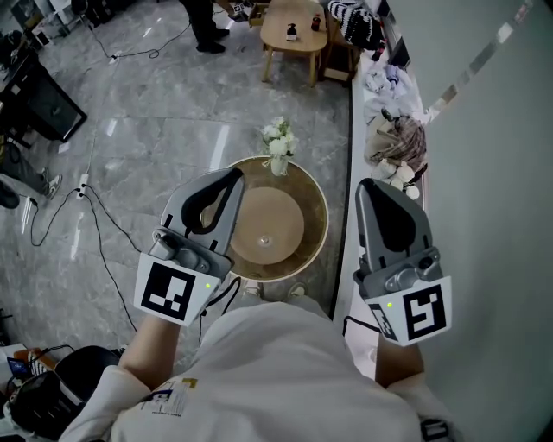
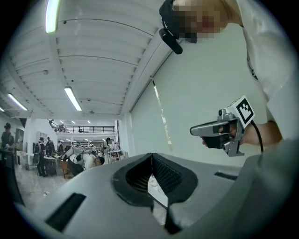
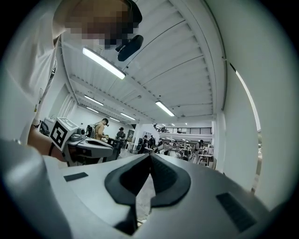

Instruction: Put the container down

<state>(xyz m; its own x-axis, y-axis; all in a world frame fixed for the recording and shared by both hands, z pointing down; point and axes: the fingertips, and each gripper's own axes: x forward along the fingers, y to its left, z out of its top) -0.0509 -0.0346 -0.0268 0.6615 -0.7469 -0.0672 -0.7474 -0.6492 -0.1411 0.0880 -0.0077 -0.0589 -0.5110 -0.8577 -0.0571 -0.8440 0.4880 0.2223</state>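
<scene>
In the head view both grippers are held up level, side by side, above a round tan table with a raised rim (image 1: pixel 316 226). A small vase of white flowers (image 1: pixel 278 147) stands at the table's far edge, and a small clear item (image 1: pixel 263 242) lies near its middle; I cannot tell what it is. My left gripper (image 1: pixel 233 176) is shut with nothing in it, its ribbed pads (image 2: pixel 161 170) meeting. My right gripper (image 1: pixel 370 185) is also shut and empty, its jaws closed along a line (image 3: pixel 150 157). Each gripper shows in the other's view: the right gripper (image 2: pixel 192 131), the left gripper (image 3: pixel 110 145).
A white ledge (image 1: pixel 356 129) runs along the right wall, with bags and cloths (image 1: pixel 397 142) on it. A wooden table (image 1: pixel 294 33) stands farther off, with a person's legs (image 1: pixel 203 26) near it. Cables (image 1: pixel 95 226) trail over the grey floor at left.
</scene>
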